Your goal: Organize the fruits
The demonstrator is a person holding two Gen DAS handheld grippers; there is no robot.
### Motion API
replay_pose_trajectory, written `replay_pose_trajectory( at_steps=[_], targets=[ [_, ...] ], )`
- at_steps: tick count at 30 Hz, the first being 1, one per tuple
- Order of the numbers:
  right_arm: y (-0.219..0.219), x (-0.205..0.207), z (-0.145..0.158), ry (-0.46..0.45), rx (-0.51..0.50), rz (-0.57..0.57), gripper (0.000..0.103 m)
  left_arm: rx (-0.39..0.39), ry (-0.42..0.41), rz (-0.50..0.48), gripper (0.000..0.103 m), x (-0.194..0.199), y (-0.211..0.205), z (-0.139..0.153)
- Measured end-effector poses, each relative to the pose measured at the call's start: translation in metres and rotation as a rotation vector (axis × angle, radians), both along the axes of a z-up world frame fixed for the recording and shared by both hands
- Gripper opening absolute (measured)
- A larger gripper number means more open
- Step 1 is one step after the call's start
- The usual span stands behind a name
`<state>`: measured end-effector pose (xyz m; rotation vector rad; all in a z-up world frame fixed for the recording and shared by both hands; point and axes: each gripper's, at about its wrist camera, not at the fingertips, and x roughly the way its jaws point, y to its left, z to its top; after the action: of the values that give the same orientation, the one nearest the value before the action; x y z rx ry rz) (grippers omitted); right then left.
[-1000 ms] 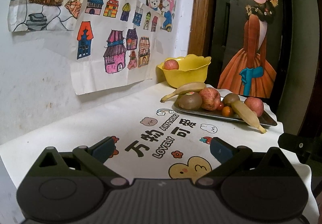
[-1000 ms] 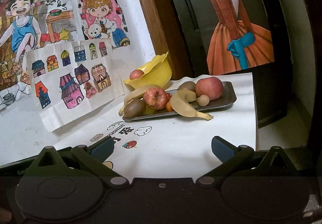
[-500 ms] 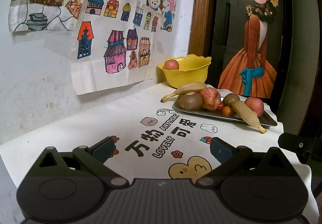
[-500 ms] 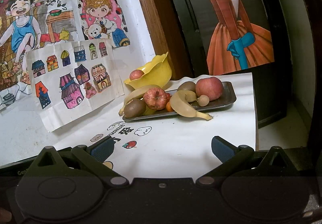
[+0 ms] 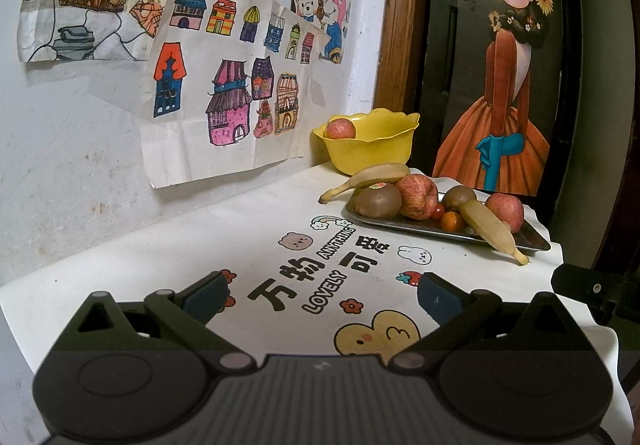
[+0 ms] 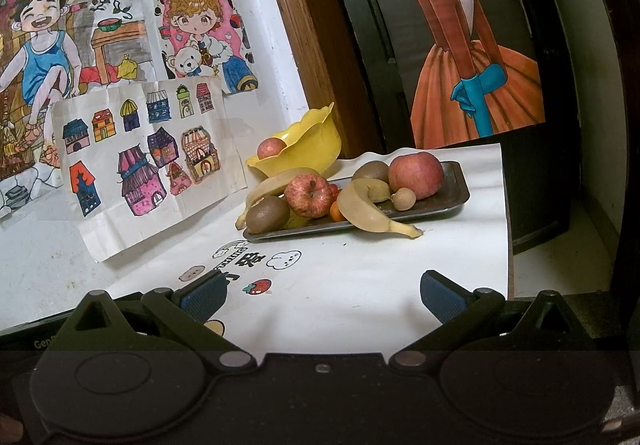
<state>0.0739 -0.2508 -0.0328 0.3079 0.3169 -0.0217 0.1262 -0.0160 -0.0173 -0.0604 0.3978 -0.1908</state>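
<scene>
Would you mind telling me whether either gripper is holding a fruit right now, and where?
Nothing is held: the left gripper and right gripper are both open and empty.

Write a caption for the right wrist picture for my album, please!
Open right gripper faces a dark tray piled with fruit, one apple already in the yellow bowl behind.

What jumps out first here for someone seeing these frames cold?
The dark tray heaped with fruit at the far end of the white tablecloth: apples, kiwis and two bananas, one banana hanging over the front edge. Just behind it by the wall sits a yellow bowl holding a single apple. Both grippers, left and right, are open and empty, well short of the tray.
</scene>
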Motion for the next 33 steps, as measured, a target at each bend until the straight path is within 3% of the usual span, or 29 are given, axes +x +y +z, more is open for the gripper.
replay_pose_trajectory(
  at_steps=[33],
  targets=[
    [-0.0015, 0.0005, -0.0008, 0.005, 0.005, -0.002, 0.102, -0.003, 0.006, 0.004, 0.103, -0.0006, -0.0007, -0.001]
  ],
)
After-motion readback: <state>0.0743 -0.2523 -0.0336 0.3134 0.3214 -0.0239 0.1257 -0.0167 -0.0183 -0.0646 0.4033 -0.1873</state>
